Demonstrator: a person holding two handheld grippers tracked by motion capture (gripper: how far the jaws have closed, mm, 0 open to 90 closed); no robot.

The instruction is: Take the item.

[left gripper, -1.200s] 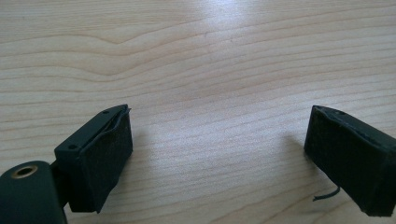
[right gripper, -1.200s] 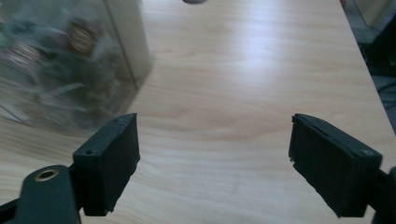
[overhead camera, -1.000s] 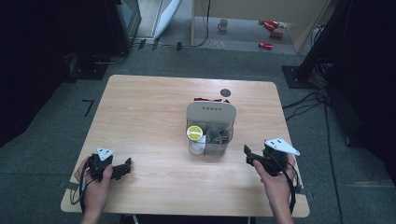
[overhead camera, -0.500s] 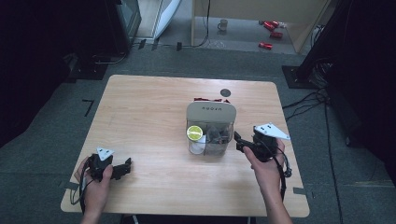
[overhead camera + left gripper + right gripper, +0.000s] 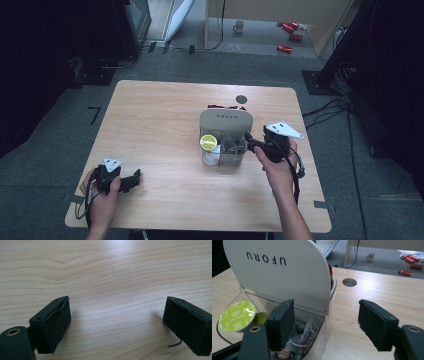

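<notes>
A clear plastic box with a raised white lid marked UFORU stands right of the table's middle. It holds a green-topped capsule and sachets. In the right gripper view the lid rises ahead and the capsule sits at the left. My right gripper is at the box's right side. Its jaws have just been closing and stand apart, with the box's right edge between them and no pad pressing on it. Near the front left, my left gripper rests open over bare wood.
The wooden table has a round cable hole behind the box, and something red lies against the box's back. On the floor beyond are a mug, red cans and cables.
My right gripper has moved left and away from the person, from the table's right part up to the box's right side. The left gripper has stayed put.
</notes>
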